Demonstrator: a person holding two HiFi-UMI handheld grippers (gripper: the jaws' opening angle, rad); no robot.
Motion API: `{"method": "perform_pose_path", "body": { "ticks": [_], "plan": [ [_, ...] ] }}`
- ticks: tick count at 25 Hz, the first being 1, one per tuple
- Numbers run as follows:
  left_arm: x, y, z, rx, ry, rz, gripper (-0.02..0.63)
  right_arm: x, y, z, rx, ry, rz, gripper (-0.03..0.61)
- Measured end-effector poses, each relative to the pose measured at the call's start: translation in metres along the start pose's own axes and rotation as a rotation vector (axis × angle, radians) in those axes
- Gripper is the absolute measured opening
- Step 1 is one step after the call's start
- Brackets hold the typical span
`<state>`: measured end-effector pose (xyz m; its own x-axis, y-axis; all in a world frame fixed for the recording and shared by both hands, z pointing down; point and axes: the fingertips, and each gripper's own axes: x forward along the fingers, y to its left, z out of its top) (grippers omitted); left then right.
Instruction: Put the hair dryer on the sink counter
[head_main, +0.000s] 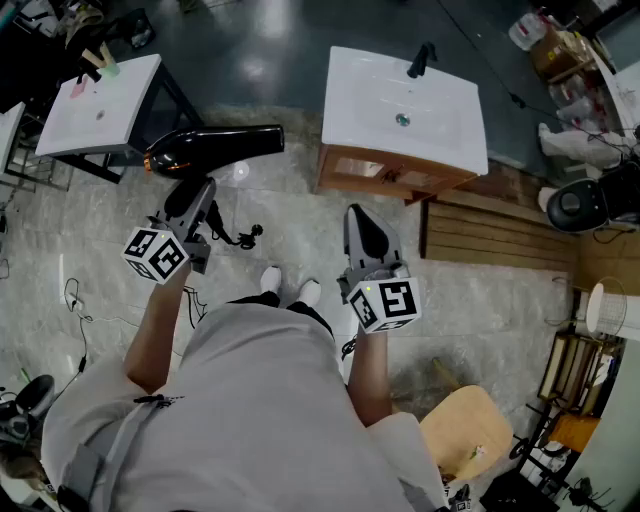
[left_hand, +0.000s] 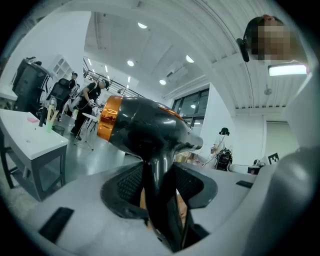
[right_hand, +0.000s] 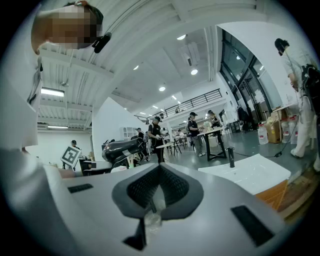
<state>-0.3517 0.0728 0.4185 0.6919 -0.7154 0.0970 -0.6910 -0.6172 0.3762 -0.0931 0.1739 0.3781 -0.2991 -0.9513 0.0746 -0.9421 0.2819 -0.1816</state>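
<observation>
A black hair dryer (head_main: 212, 148) with an orange ring at its rear hangs in the air, barrel level, left of the sink counter. My left gripper (head_main: 193, 192) is shut on its handle from below; in the left gripper view the handle (left_hand: 159, 190) is squeezed between the two dark pads and the body (left_hand: 145, 131) rises above them. The white sink counter (head_main: 350, 115) on a wooden cabinet stands ahead to the right, with a black faucet (head_main: 422, 58) at its back. My right gripper (head_main: 364, 222) is shut and holds nothing, its tips pointing at the cabinet front. From the right gripper view the dryer (right_hand: 121, 147) shows at left and the counter (right_hand: 250, 172) at right.
A second white basin (head_main: 100, 105) on a dark frame stands at the far left. The dryer's cable (head_main: 238, 236) trails on the tiled floor. Wooden slats (head_main: 490, 235) lie right of the cabinet and a wooden chair (head_main: 465, 430) stands behind me. Several people stand at distant tables (right_hand: 200, 132).
</observation>
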Motion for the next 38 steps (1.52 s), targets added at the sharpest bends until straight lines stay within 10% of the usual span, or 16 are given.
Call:
{"method": "perform_pose_path", "body": {
  "ticks": [38],
  "plan": [
    [0.032,0.012,0.000,-0.020,0.037,-0.200,0.178,-0.006,0.021,-0.003,-0.004,-0.021,-0.172,0.008]
  ]
}}
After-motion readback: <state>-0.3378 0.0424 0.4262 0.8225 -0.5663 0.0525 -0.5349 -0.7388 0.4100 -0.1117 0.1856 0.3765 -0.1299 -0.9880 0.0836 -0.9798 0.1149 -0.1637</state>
